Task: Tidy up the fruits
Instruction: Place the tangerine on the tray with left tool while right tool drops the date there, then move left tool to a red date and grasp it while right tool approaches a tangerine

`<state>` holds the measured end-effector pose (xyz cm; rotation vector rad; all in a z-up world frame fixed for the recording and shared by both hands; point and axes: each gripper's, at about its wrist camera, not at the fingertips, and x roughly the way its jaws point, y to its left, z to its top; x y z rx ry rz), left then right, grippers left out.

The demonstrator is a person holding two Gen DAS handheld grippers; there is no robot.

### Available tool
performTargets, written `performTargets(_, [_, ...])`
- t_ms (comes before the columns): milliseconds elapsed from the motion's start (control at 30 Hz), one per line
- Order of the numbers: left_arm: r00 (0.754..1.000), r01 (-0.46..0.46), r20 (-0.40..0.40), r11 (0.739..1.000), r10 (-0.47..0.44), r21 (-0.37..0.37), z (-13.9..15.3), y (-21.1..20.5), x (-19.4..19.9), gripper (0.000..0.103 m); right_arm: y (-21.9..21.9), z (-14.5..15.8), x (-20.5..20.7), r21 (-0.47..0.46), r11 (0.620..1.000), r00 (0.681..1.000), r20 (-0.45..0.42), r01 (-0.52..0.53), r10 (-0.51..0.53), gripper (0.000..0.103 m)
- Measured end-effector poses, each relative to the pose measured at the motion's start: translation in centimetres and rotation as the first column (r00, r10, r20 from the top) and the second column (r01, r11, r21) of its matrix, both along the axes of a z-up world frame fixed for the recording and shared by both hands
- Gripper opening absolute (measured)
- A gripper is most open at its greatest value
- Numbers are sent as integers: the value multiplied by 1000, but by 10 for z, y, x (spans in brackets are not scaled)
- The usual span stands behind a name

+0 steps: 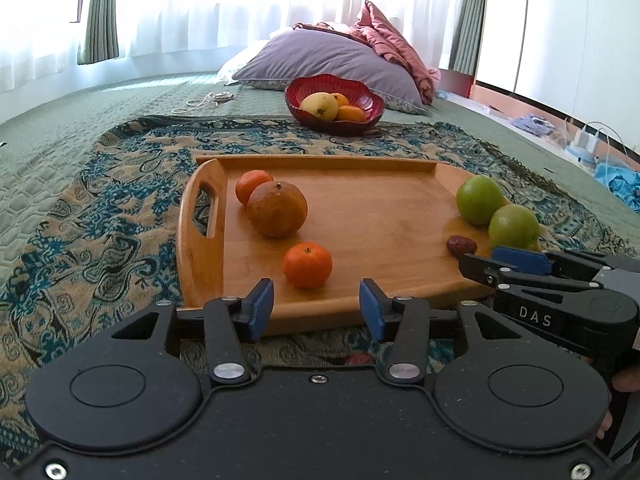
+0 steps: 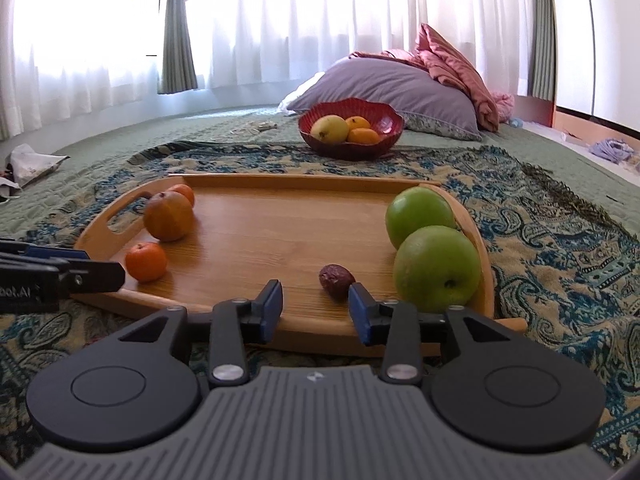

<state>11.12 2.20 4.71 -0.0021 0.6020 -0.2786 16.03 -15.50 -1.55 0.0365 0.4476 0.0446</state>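
A wooden tray (image 1: 372, 216) (image 2: 280, 224) lies on a patterned blanket. On it are a small tangerine (image 1: 307, 265) (image 2: 146, 261), a large brownish orange (image 1: 277, 209) (image 2: 168, 216), another tangerine behind it (image 1: 251, 186) (image 2: 183, 193), two green apples (image 1: 479, 199) (image 1: 513, 226) (image 2: 436, 268) (image 2: 418, 216) and a red date (image 1: 461, 245) (image 2: 336, 277). My left gripper (image 1: 316, 308) is open and empty at the tray's near edge, just before the small tangerine. My right gripper (image 2: 315, 307) is open and empty near the date. A red bowl (image 1: 360, 98) (image 2: 384, 120) behind holds a yellow fruit and oranges.
The blanket (image 1: 100, 208) (image 2: 560, 248) covers a green bedspread. A purple pillow (image 1: 328, 56) (image 2: 384, 80) and pink cloth lie behind the bowl. A cord (image 1: 204, 101) lies at the back left. Paper litter (image 2: 30, 162) is at the far left.
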Motion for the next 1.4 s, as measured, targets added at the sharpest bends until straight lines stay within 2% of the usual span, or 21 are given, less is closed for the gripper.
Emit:
performTargets(233, [1000, -2, -10, 1000, 2, -4, -1, 7, -10, 54, 7, 4, -16, 6, 997, 997, 14, -77, 77, 63])
performTargets(633, [999, 1, -33, 1000, -1, 12, -8, 17, -22, 58, 21, -3, -41, -14, 986, 986, 11, -165, 165, 68])
performTargets(900, [999, 11, -52, 999, -8, 45, -19, 19, -31, 58, 23, -10, -49, -4, 983, 983, -8, -185, 185, 69])
performTargets(1167, [997, 34, -72, 999, -32, 26, -23, 17, -34, 57, 28, -12, -59, -6, 971, 972, -4, -237, 237, 71])
performTargets(1400, [996, 28, -88, 1000, -29, -5, -26, 15, -28, 49, 34, -12, -62, -32, 968, 969, -4, -249, 249, 71])
